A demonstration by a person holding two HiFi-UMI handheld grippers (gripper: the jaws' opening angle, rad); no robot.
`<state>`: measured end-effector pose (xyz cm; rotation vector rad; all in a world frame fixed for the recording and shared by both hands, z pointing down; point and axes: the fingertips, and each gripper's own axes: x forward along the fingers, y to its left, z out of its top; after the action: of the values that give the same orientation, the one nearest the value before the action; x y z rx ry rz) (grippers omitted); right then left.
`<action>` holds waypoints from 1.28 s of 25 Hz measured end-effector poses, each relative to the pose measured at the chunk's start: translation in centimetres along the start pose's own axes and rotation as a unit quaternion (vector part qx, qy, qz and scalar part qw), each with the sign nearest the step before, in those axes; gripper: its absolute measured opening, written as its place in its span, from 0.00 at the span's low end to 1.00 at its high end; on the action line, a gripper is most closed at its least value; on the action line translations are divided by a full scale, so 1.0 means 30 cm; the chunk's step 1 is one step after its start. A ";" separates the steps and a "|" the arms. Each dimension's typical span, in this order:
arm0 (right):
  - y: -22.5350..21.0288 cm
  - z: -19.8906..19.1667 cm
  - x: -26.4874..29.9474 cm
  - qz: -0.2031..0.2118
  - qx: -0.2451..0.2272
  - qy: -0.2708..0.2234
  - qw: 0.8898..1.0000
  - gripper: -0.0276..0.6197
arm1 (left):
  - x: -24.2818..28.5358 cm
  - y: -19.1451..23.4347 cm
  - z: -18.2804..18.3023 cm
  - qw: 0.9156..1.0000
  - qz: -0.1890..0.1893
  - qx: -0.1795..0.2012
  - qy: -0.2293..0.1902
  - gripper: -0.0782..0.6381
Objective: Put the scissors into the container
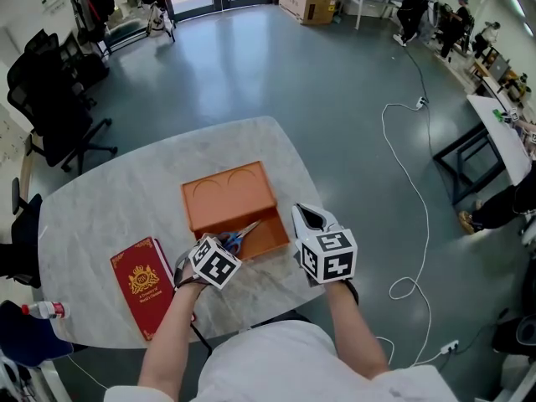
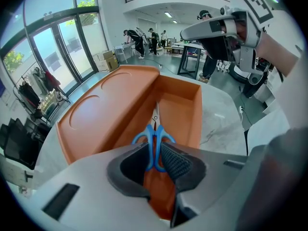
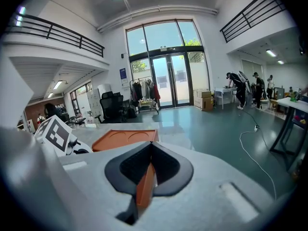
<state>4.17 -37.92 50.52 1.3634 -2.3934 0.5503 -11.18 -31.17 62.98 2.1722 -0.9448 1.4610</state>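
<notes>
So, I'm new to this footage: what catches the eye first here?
The orange container in the middle of the table, with the left gripper pointing blue-handled scissors into its open compartment. The right gripper clamps the container's wall; a red book lies to its left.

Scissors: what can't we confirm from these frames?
- Left gripper view: the left gripper covers the lower handle loops of the scissors. The blades are seen end-on, so whether they touch the floor of the container is unclear.
- Head view: the blade tips are too small to place.
- Right gripper view: the right gripper, shut on the container wall, blocks the inside. The scissors are not visible.
</notes>
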 end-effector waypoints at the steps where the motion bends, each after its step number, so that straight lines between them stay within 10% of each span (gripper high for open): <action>1: 0.001 0.001 0.000 0.001 0.000 0.000 1.000 0.05 | -0.001 0.000 0.000 1.000 0.000 0.000 0.000 0.22; 32: 0.102 -0.013 -0.135 -0.007 -0.005 -0.021 1.000 0.05 | -0.203 0.048 0.001 0.992 0.054 -0.071 -0.091 0.22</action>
<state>3.52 -33.29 48.46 1.4001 -2.4145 0.5112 -13.64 -30.20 57.31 2.2062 -1.2071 1.2142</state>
